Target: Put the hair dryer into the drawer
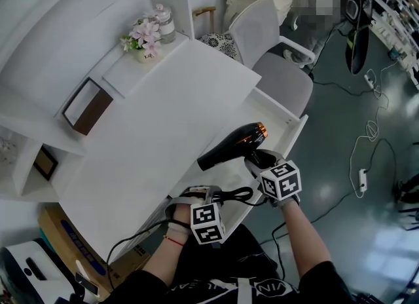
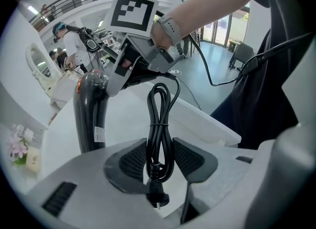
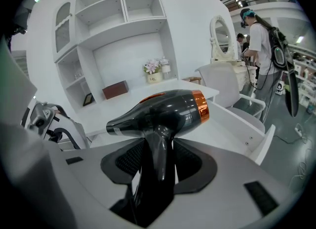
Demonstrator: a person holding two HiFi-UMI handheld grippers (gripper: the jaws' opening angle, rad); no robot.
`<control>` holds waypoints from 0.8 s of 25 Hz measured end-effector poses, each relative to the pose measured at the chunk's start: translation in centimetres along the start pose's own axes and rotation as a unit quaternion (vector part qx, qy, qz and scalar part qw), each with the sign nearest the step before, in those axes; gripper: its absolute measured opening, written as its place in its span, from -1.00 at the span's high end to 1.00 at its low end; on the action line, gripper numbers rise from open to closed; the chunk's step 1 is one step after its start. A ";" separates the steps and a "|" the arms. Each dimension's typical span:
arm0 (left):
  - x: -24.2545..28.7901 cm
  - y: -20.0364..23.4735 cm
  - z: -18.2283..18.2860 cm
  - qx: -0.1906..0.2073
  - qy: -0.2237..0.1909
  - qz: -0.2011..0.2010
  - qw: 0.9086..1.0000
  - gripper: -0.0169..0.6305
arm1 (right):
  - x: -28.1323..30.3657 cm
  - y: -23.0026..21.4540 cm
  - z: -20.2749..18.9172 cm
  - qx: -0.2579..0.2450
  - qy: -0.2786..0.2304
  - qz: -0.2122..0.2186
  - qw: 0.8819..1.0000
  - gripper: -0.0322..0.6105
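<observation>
A black hair dryer [image 1: 232,145] with an orange ring hangs over the open white drawer [image 1: 298,126] at the desk's right side. My right gripper [image 1: 256,160] is shut on its handle, and the right gripper view shows the handle [image 3: 159,154] upright between the pads with the barrel [image 3: 163,109] lying level. My left gripper [image 1: 196,194] is shut on the tied black cord bundle [image 2: 160,129], its plug hanging below the pads. The dryer [image 2: 91,114] is also in the left gripper view, to the left, above the drawer wall [image 2: 217,124].
A white desk [image 1: 163,119] carries a brown box [image 1: 85,106], a pot of flowers [image 1: 144,34] and a jar [image 1: 163,21] at the back. A white chair [image 1: 275,54] stands beyond the drawer. Cables and a power strip [image 1: 362,179] lie on the floor.
</observation>
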State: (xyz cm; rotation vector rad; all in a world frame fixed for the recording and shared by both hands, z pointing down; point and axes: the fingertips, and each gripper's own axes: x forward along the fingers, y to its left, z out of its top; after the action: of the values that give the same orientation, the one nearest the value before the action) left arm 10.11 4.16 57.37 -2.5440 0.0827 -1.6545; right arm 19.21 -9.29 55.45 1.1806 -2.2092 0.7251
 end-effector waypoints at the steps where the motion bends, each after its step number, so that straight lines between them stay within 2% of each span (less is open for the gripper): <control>1: 0.2 0.1 0.1 -0.003 0.000 0.000 1.000 0.41 | 0.2 -0.2 -0.2 -0.001 0.006 0.002 1.000 0.35; 11: 2.2 1.1 0.2 -0.043 0.010 0.001 0.999 0.42 | 3.2 -1.3 -1.7 -0.005 0.066 0.032 0.997 0.35; 16: 3.3 1.7 -1.0 -0.061 0.029 0.007 0.998 0.42 | 5.0 -1.5 -2.1 -0.009 0.095 0.048 0.994 0.35; 20: 3.9 1.7 -1.5 -0.089 0.025 0.001 0.996 0.42 | 6.4 -1.4 -2.4 -0.010 0.111 0.061 0.992 0.35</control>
State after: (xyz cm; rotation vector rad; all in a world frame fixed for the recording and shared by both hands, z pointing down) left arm 10.37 2.00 61.31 -2.6279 0.2475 -1.7848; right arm 17.83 -12.01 61.70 0.9127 -2.1091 0.8389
